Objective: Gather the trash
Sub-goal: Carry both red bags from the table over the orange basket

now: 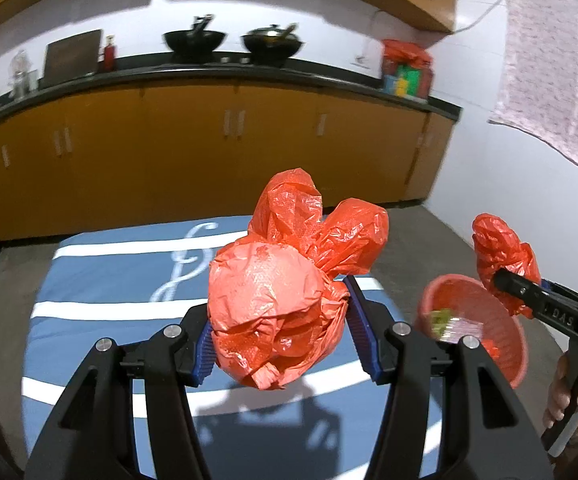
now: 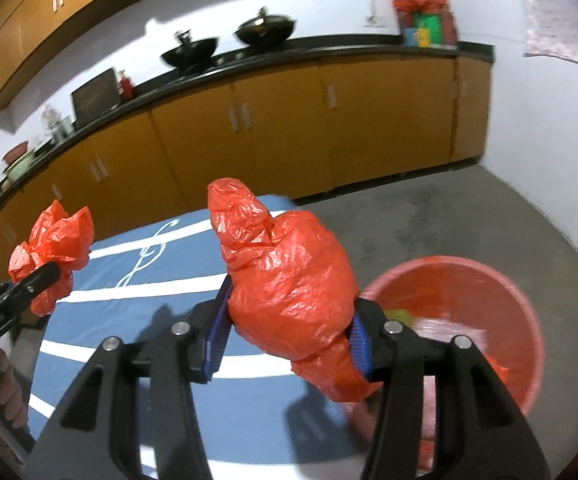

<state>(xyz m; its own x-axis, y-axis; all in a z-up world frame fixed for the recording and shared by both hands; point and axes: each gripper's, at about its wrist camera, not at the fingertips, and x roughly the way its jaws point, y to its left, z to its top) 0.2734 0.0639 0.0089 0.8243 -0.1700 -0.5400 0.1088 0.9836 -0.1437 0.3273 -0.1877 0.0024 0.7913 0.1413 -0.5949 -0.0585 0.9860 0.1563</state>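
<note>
two tied orange bags [image 1: 277,312] [image 2: 293,292], one red basket [image 2: 529,320], two black woks [image 1: 195,42] [image 1: 273,44], one striped blue cloth [image 1: 129,272]

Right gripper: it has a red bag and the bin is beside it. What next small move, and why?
Probably swing the right gripper sideways over the bin, then open. Its pads clamp a red bag that hangs over the blue mat, short of the bin's rim.

**Hidden, cropped, blurred**

My crumpled orange plastic bag [image 1: 277,312] covers my left tool's pad faces. The round red plastic basket [image 2: 525,300] is motion-blurred, contents unreadable, part hidden behind my right tool's arm. My hand [image 1: 569,392] is cropped at frame edge.
</note>
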